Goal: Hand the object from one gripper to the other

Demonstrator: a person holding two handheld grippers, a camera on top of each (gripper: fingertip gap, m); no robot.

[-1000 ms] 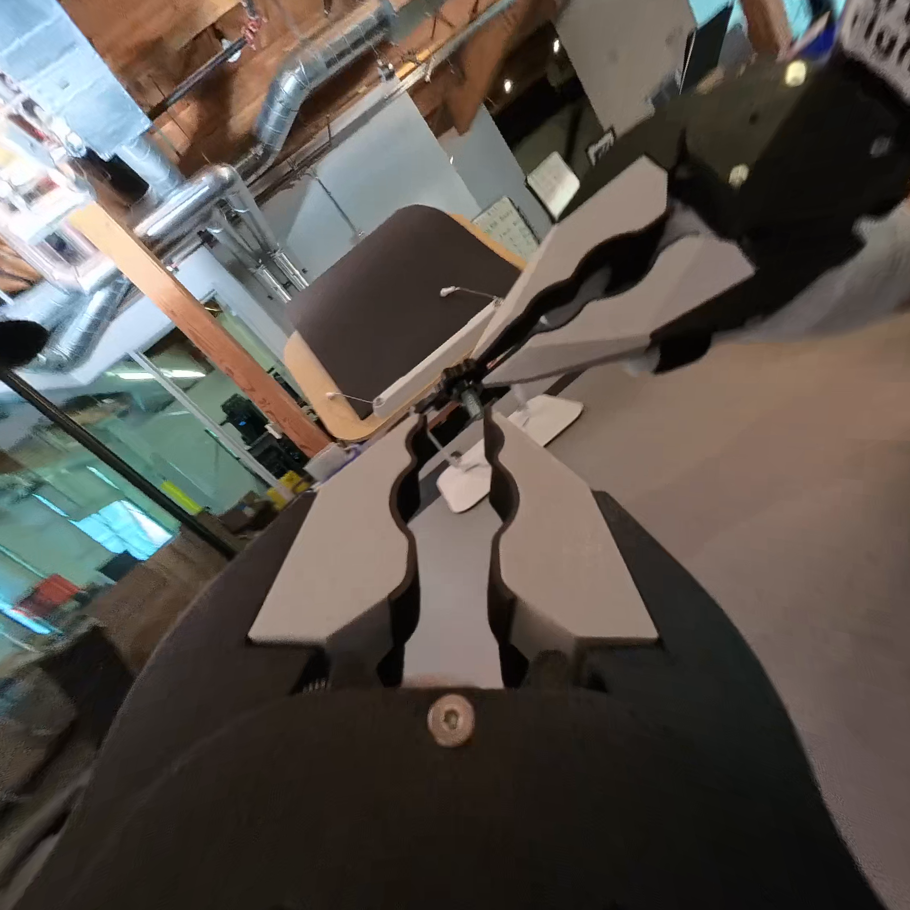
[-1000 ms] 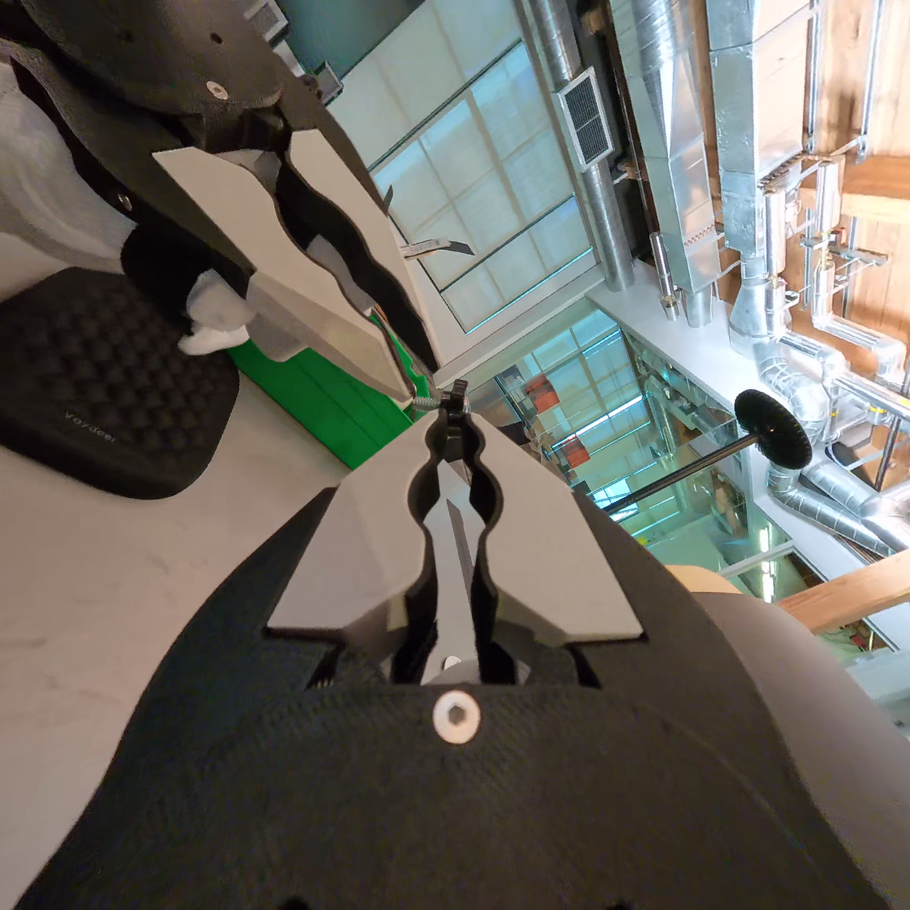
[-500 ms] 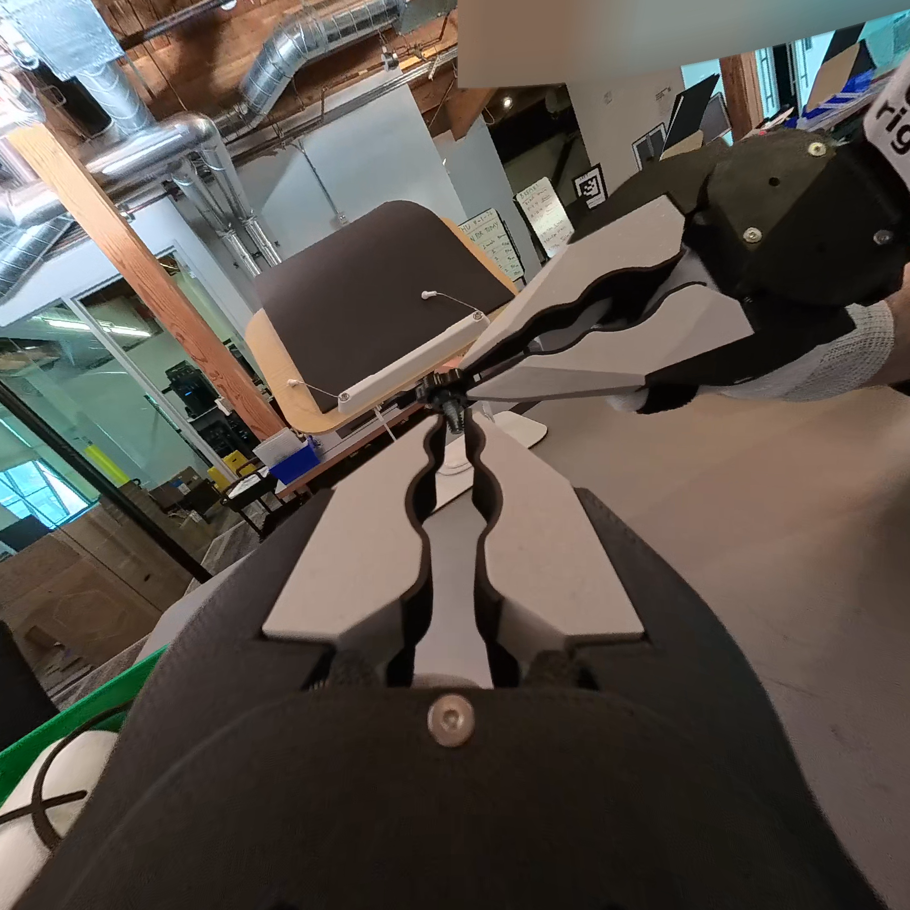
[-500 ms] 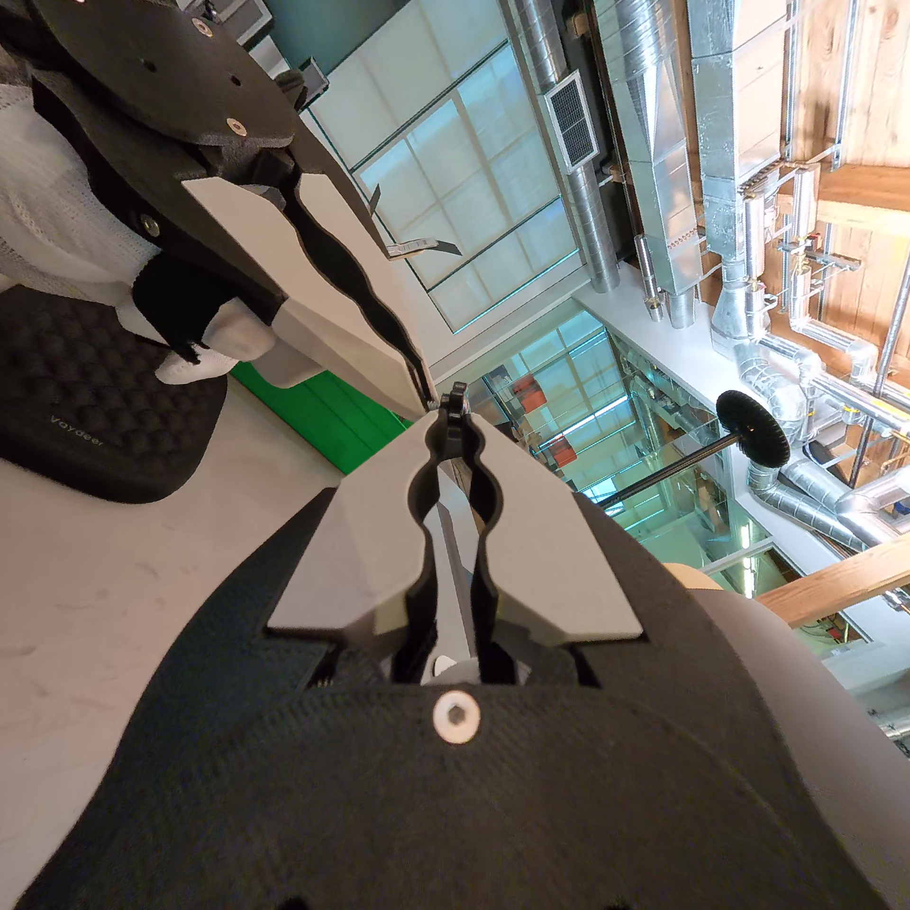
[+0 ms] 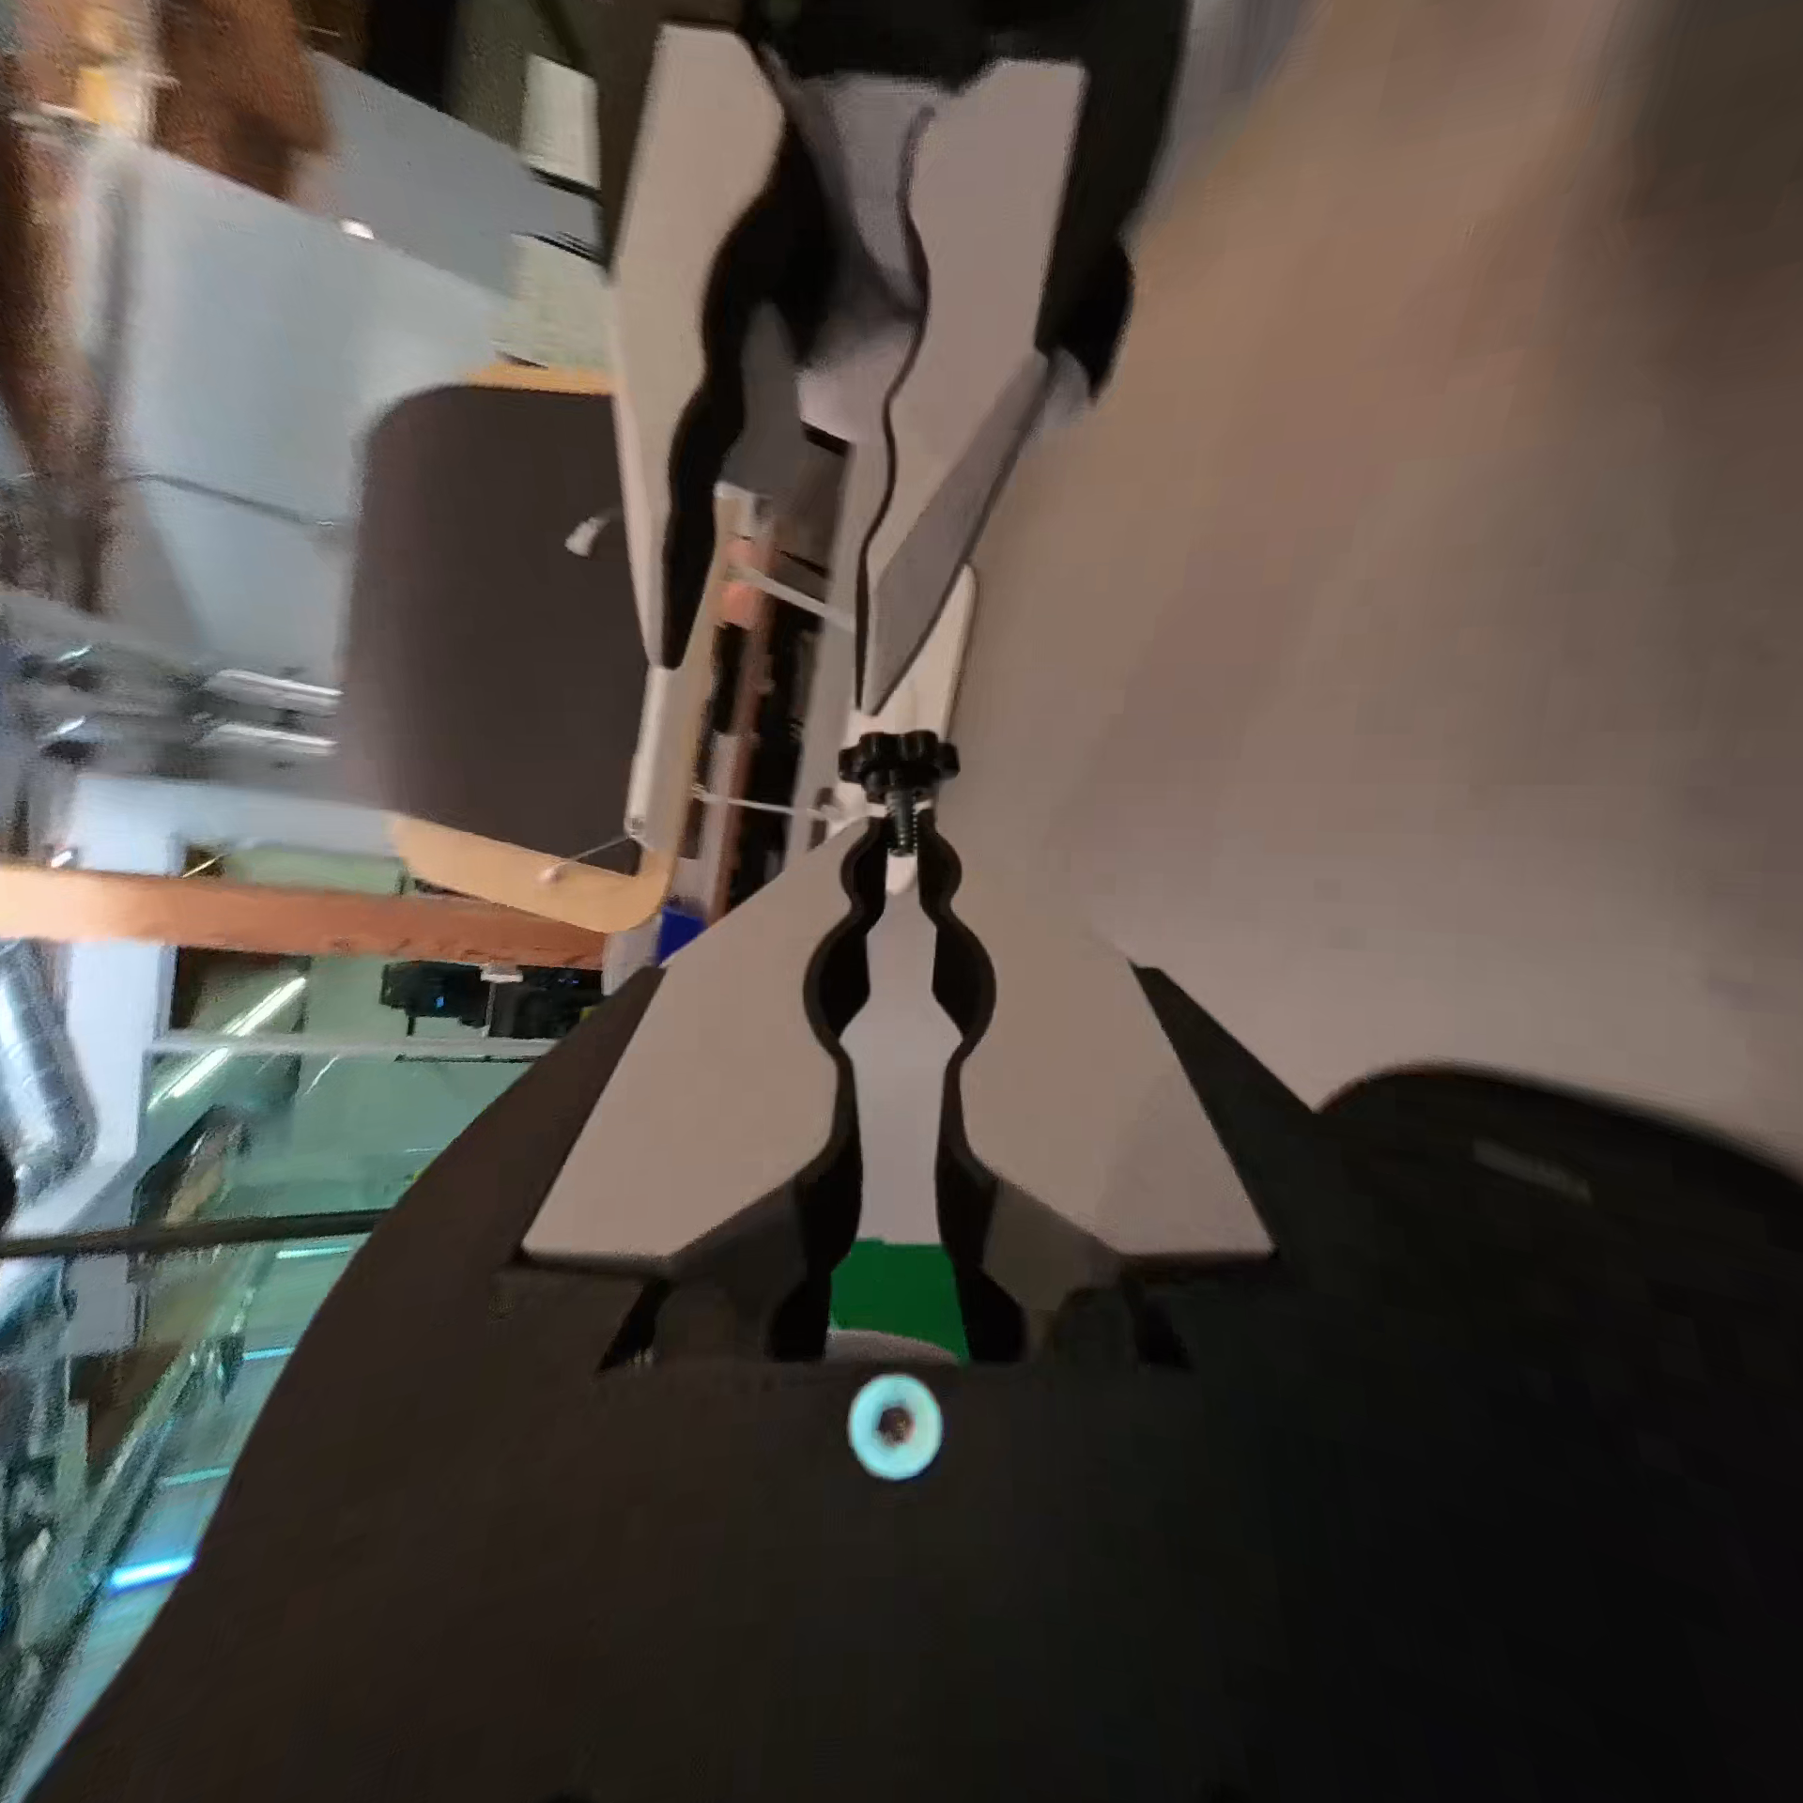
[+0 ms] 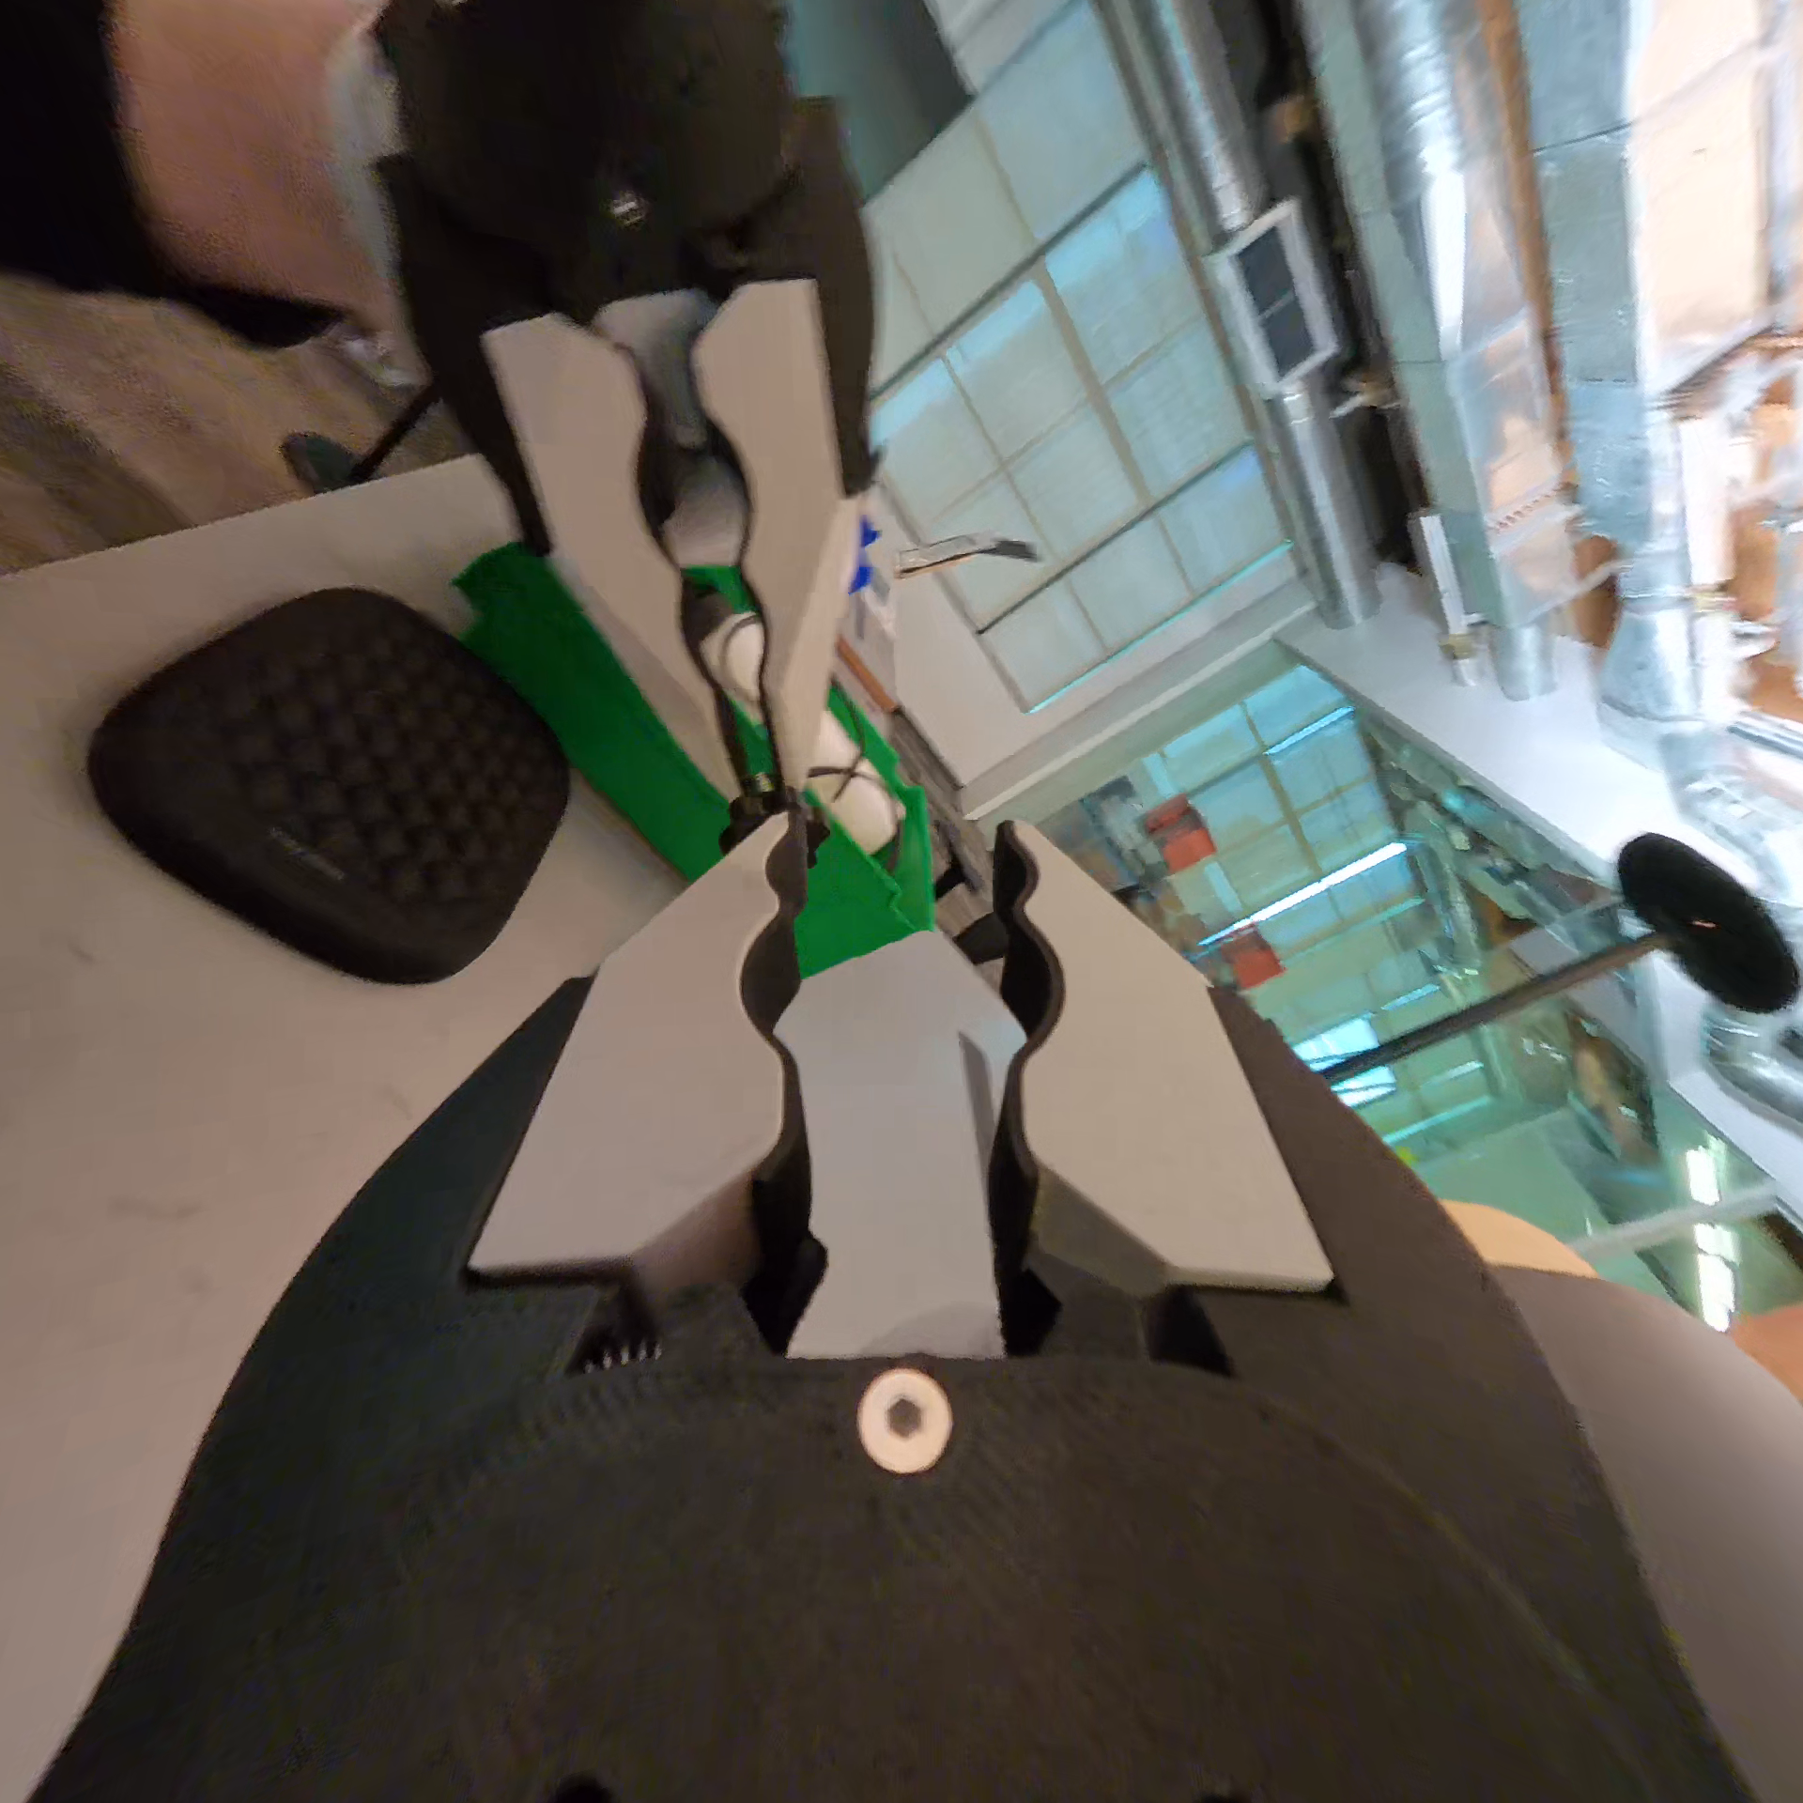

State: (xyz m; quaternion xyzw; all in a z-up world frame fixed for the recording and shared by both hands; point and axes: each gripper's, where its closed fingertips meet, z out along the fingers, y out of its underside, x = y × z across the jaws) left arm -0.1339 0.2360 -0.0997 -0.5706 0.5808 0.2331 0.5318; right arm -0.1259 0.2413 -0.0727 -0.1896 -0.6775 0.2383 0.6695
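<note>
A small black star-knob screw (image 5: 898, 769) with a threaded metal shank is pinched by its shank at the tips of my left gripper (image 5: 902, 851), which is shut on it; the knob sticks out beyond the tips. My right gripper (image 6: 900, 841) is open and empty. In the left wrist view the right gripper (image 5: 771, 673) hangs just above the knob, jaws apart and clear of it. In the right wrist view the left gripper (image 6: 771, 771) points toward me with the screw (image 6: 753, 786) at its tips, just beside my left fingertip (image 6: 771, 859).
A black textured pad (image 6: 322, 781) lies on the white table (image 6: 195, 1073). A green bin (image 6: 624, 722) holding white items stands behind the grippers. A dark brown panel with a wooden rim (image 5: 478, 605) stands at the table's far side. A person's arm (image 6: 195, 146) is behind the left gripper. Less than 4 cm separates the two grippers' tips.
My right gripper has opened and let go of the knob screw, which stays in the shut left gripper. Both views have rolled, and the grippers now face each other tip to tip.
</note>
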